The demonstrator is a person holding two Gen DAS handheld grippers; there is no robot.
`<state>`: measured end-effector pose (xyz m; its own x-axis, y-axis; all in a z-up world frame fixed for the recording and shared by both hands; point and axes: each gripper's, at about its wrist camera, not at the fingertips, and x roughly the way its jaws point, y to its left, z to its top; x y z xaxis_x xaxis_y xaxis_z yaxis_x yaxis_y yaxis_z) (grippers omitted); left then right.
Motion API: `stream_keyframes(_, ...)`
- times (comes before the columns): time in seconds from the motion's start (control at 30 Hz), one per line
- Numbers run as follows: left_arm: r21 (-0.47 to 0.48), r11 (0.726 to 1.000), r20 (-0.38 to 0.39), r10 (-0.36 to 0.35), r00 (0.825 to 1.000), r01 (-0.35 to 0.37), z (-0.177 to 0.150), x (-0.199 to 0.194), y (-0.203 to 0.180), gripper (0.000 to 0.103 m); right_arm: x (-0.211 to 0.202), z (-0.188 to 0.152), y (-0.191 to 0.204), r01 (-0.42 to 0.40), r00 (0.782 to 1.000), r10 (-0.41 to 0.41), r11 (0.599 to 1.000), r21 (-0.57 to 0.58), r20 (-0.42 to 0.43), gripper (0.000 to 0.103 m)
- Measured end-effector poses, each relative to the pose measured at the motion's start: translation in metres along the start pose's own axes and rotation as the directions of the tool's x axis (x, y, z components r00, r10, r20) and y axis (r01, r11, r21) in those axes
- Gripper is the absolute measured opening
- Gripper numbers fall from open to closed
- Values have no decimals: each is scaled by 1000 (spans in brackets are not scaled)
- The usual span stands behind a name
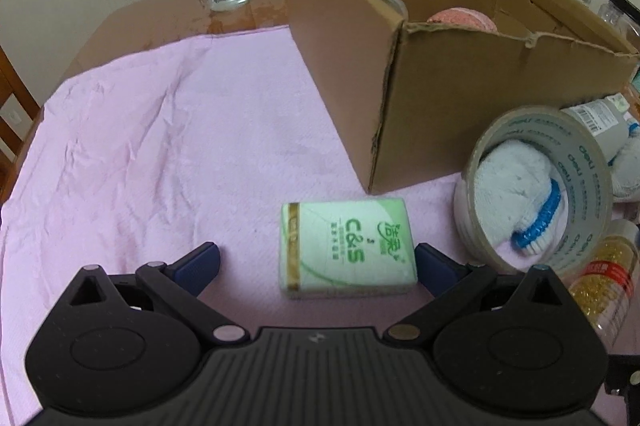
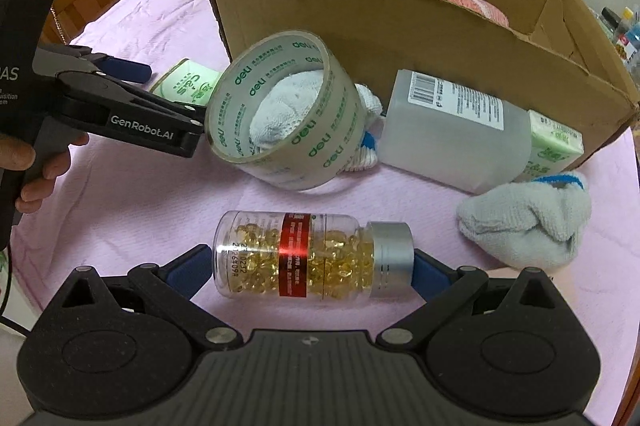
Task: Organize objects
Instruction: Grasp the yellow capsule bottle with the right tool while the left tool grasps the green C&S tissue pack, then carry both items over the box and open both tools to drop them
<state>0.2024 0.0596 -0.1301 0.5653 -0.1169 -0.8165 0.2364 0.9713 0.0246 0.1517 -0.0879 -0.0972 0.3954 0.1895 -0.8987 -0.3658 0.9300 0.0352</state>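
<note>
Left gripper (image 1: 316, 266) jaws wide, straddling green-white soft tissue pack (image 1: 347, 248). Right gripper (image 2: 310, 270) jaws wide around clear plastic capsule bottle with silver cap (image 2: 312, 258), lying sideways between them. Close squarely, lift into brown cardboard box (image 2: 400, 37) ahead.

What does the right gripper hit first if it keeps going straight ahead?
The capsule bottle, lying sideways between the open right gripper's fingers. Past it, probably the tape roll, then the cardboard box; depth is unclear.

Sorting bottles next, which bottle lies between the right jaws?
The clear capsule bottle with golden softgels, red label and silver cap; the frosted white bottle lies farther off, against the cardboard box.
</note>
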Motion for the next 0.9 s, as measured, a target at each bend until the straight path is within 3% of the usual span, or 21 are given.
stream_keyframes(0.13,14,1000,11,4,1000,-4,2,0,-2,98,4,1,2,7,1000,-7,1000,-6,1,102)
stream_keyframes(0.23,9,1000,3,-16,1000,16,5,-1,-3,87,6,3,4,19,1000,-19,1000,-19,-1,101)
stream_keyframes(0.33,13,1000,2,-22,1000,22,4,-2,-6,84,7,4,3,26,1000,-26,999,-18,-6,97)
stream_keyframes(0.73,7,999,8,-43,999,42,7,-4,-7,64,7,6,-1,26,999,-26,1000,-3,-31,96)
stream_keyframes(0.9,13,999,-6,-45,999,45,8,-6,-6,64,3,4,-6,34,999,-33,999,14,-42,96)
